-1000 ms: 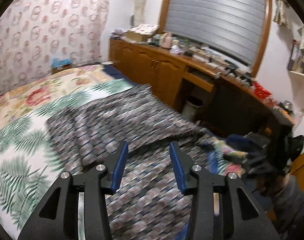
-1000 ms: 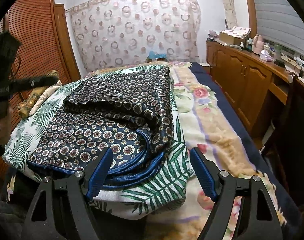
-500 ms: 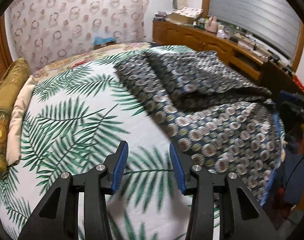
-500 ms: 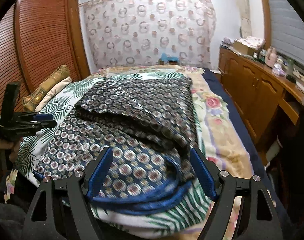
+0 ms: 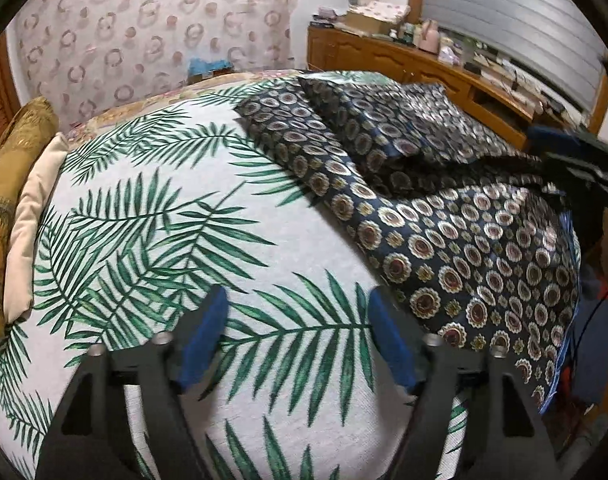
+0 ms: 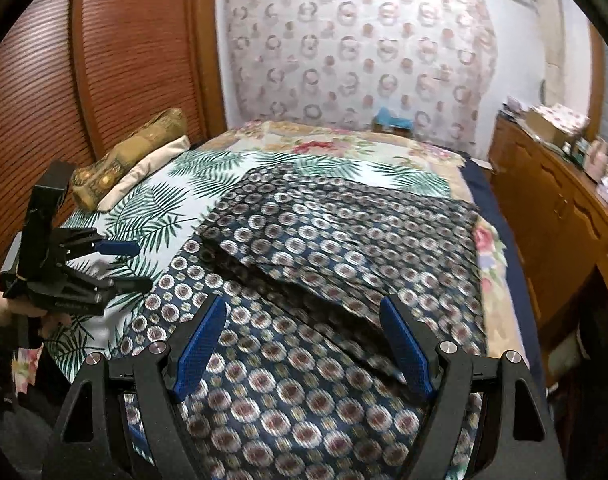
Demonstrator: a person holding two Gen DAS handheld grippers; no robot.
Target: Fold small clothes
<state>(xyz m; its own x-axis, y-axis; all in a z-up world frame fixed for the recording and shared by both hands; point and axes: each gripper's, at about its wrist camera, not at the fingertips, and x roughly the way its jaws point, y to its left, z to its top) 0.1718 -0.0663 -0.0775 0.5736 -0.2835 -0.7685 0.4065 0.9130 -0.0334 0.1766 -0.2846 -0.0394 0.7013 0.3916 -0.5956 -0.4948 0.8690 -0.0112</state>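
A dark blue garment with round medallion print (image 5: pixel 444 216) lies on the palm-leaf bed cover (image 5: pixel 175 240), its far half folded over the near half; it also shows in the right wrist view (image 6: pixel 324 248). My left gripper (image 5: pixel 295 336) is open and empty above bare bed cover, left of the garment's edge. It also shows at the left of the right wrist view (image 6: pixel 121 264). My right gripper (image 6: pixel 301 344) is open and empty, hovering over the garment's near part. Its dark body shows at the right edge of the left wrist view (image 5: pixel 576 160).
A gold pillow (image 6: pixel 131 152) and a cream pillow (image 5: pixel 31 216) lie at the bed's left side by the slatted wooden wardrobe (image 6: pixel 103 60). A wooden sideboard (image 6: pixel 552 208) with clutter runs along the right. A patterned curtain (image 6: pixel 356 56) hangs behind the bed.
My left gripper has swung left off the garment to the bare bed cover and opened wider. My right gripper has moved forward over the garment's near part.
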